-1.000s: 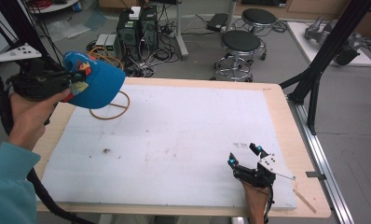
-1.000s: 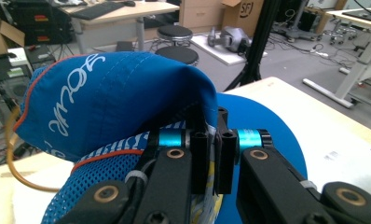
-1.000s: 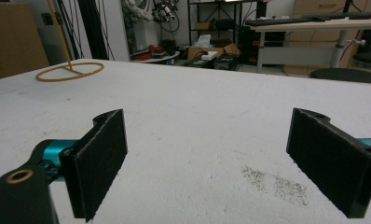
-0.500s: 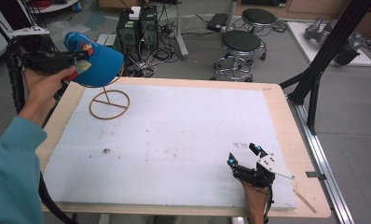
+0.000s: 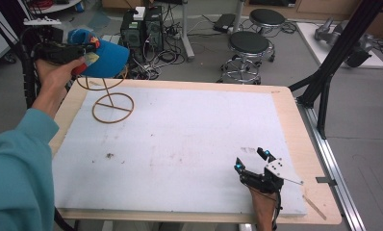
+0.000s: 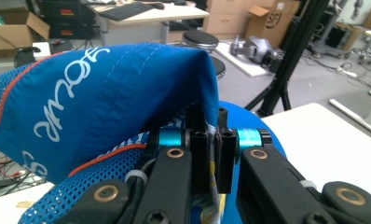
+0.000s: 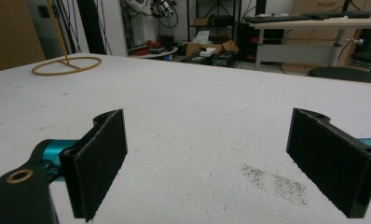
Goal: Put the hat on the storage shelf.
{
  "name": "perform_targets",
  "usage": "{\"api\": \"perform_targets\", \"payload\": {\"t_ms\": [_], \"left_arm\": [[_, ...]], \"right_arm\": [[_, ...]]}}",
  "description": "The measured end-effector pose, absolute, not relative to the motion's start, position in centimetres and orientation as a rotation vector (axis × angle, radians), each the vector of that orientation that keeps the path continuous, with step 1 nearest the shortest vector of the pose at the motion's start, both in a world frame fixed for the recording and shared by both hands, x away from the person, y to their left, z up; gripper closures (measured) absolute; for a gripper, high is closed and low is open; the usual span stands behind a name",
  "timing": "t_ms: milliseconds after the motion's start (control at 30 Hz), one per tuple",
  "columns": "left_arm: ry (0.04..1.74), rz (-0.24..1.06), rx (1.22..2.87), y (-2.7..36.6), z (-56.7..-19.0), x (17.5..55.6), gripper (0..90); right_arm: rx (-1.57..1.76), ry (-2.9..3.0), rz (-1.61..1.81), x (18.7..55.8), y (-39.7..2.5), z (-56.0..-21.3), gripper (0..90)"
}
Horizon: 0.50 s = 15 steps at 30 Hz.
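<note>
The counter (image 5: 189, 144) carries a wire stand (image 5: 111, 98) at its far left corner. Above the stand's top ring hangs the blue cap (image 5: 103, 58), pinched at its edge by the left tool (image 6: 211, 140), whose jaws are pressed together on the fabric. The cap sits just over and slightly left of the ring, so the likely move is straight down onto it; the left hand is far nearer. The right tool (image 5: 251, 161) rests spread at the near right, well apart.

High view overhead looking forward and down on the white table (image 5: 189, 144), both gripper views close and low, right one sharing that table (image 7: 188, 116).
</note>
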<state>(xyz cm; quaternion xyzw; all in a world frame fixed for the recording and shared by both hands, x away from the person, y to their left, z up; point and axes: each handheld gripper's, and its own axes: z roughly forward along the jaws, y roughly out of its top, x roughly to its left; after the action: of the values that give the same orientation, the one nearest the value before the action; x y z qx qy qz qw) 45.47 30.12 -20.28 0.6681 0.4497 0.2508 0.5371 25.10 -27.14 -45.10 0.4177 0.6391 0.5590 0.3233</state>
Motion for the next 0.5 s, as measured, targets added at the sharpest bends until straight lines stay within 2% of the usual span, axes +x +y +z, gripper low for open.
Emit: {"api": "perform_targets", "payload": {"t_ms": [500], "left_arm": [[1.13,0.617,1.554,32.1,-20.3,46.5,87.7]], "right_arm": [[1.092,1.677,1.462,25.1,-27.1,-45.1,11.2]]}}
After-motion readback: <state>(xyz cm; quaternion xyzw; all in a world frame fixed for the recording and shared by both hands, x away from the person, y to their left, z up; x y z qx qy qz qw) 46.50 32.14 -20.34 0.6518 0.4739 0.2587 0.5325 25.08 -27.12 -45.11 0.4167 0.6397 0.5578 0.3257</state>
